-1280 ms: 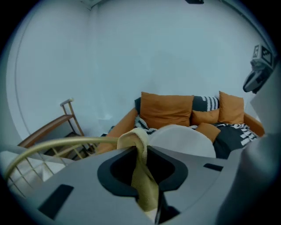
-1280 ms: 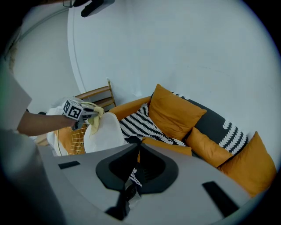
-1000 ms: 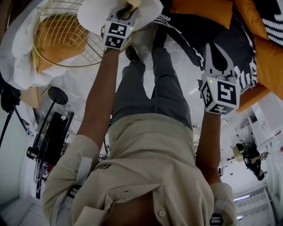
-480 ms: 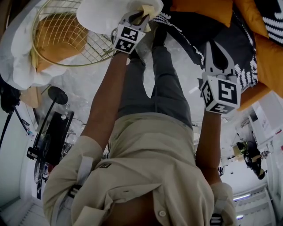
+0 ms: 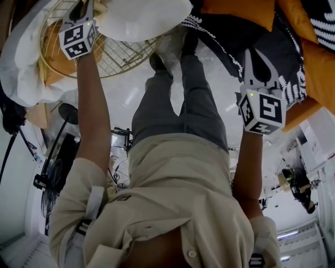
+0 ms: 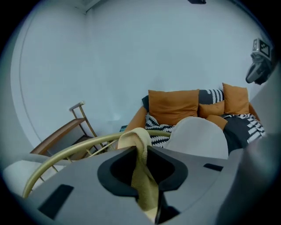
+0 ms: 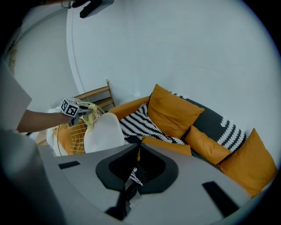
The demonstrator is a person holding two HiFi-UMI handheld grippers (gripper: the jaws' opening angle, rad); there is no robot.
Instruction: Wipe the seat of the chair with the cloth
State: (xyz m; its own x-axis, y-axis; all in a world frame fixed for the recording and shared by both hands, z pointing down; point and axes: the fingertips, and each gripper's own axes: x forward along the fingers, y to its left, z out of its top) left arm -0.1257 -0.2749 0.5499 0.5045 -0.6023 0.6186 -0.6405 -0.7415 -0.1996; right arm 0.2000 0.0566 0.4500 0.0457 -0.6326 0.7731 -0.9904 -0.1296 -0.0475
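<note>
The chair [image 5: 112,57] is a gold wire frame with a white seat pad [image 5: 146,18]. My left gripper [image 5: 84,6] is at the top left of the head view, over the wire back, shut on a yellow cloth [image 5: 103,7]. In the left gripper view the cloth [image 6: 145,184] hangs pinched between the jaws, just behind the gold rim [image 6: 83,148], with the white pad [image 6: 197,136] beyond. My right gripper [image 5: 252,55] is held off to the right over the sofa, shut and empty. From the right gripper view, the left gripper [image 7: 75,110] and cloth [image 7: 91,112] show at the chair's top.
A dark sofa [image 7: 219,118] with orange cushions [image 7: 173,112] and a black-and-white patterned throw [image 7: 138,123] stands right of the chair. A wooden shelf [image 6: 66,132] is behind the chair. A black stand with cables [image 5: 60,157] sits at the left. The person's legs [image 5: 178,99] stand between chair and sofa.
My left gripper has swung left with the cloth, from the white seat pad's near edge to the wire back of the chair. The right gripper has stayed where it was.
</note>
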